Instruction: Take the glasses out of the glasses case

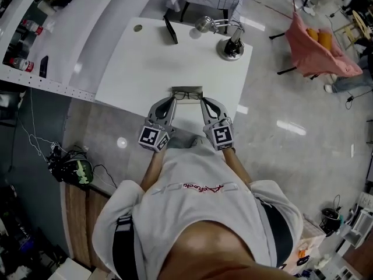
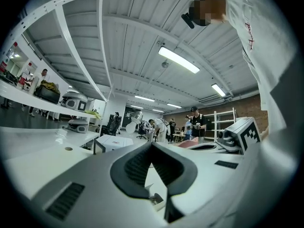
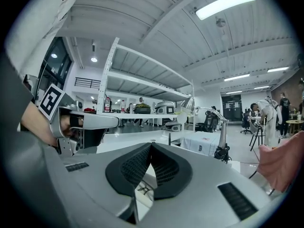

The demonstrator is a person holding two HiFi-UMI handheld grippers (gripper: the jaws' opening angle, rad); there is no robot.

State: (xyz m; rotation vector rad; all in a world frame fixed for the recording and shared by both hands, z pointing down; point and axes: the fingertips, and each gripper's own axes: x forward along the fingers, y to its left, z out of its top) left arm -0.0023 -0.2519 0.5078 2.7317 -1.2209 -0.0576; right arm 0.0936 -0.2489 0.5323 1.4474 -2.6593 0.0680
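Glasses [image 1: 185, 95] noted at near edge of table [image 1: 128, 69]; glasses case [image 1: 187, 88] only partly made out behind them. Left gripper [image 1: 172, 101] and right gripper [image 1: 203, 102] clenched empty, flanking the glasses; contact not discernible.

**Jaws meet over a white bench**

The left gripper [image 2: 152, 145] points level across the white bench [image 2: 42, 144], its dark ribbed jaws touching at the tips. A small metal piece [image 2: 155, 199] shows in the gap below them. A marker cube [image 2: 248, 133] sits at right, and people [image 2: 197, 122] stand beyond.
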